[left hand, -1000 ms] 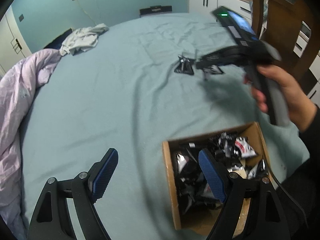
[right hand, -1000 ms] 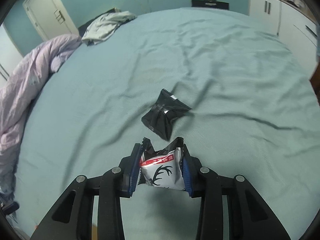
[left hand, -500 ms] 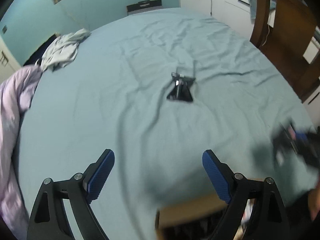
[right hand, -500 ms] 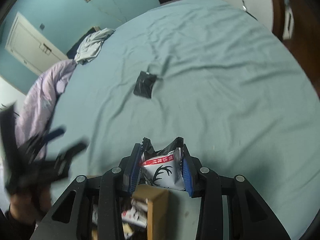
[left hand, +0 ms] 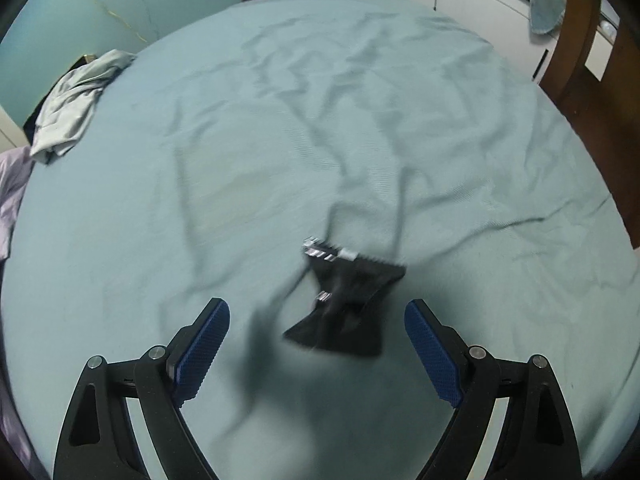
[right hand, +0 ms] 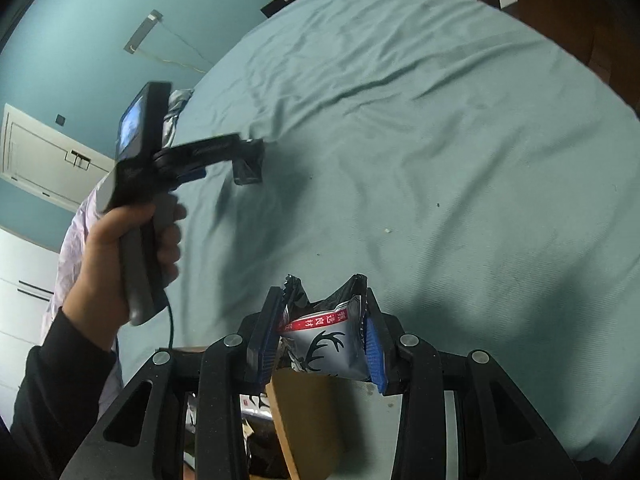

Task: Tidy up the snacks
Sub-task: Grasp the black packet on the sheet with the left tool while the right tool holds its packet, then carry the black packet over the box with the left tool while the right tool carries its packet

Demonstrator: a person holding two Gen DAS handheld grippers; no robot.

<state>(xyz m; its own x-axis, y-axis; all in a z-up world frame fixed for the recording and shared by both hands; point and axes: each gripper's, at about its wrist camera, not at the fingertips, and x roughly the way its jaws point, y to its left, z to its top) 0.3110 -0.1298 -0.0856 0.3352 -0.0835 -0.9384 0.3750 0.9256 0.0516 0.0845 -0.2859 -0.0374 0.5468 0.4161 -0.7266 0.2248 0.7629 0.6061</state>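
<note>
teal bedsheet carries one loose black snack packet; left gripper hangs spread wide above it to straddle it, while right gripper clamps a silver packet over the cardboard box for dropping.

Teal bedsheet, crumpled grey garment

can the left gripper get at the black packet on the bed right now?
Probably yes. The left gripper has its jaws wide open, the black packet lies flat on the bedsheet between them, nothing in the way.
</note>
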